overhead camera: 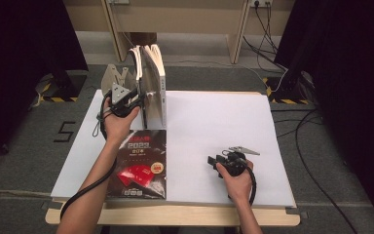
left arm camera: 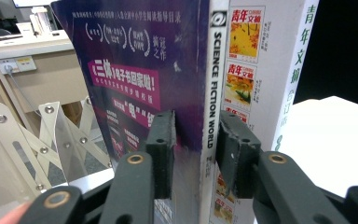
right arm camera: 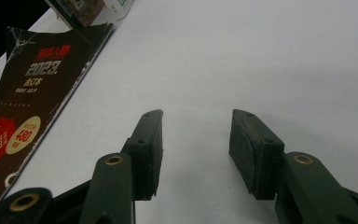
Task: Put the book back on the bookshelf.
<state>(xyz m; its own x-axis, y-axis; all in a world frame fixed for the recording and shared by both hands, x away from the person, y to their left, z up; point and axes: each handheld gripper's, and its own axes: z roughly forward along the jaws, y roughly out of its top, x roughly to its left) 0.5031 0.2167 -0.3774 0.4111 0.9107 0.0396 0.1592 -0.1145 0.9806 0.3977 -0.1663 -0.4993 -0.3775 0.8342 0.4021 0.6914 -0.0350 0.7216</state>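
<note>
Left gripper (left arm camera: 196,154) grabbing a book off the stand

Its pads (left arm camera: 164,151) pinch the purple paperback's white spine (left arm camera: 214,84), upright beside the white-covered book (left arm camera: 261,70). Next: pull it out straight. Right gripper (right arm camera: 195,149) gapes empty, well right.

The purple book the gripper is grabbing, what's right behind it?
A white book stands against the purple book, spine showing. Its cover is hidden, pressed to the purple one.

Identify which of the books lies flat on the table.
The black-covered book with red artwork lies flat near the front edge; the other books stand upright in the rack.
</note>
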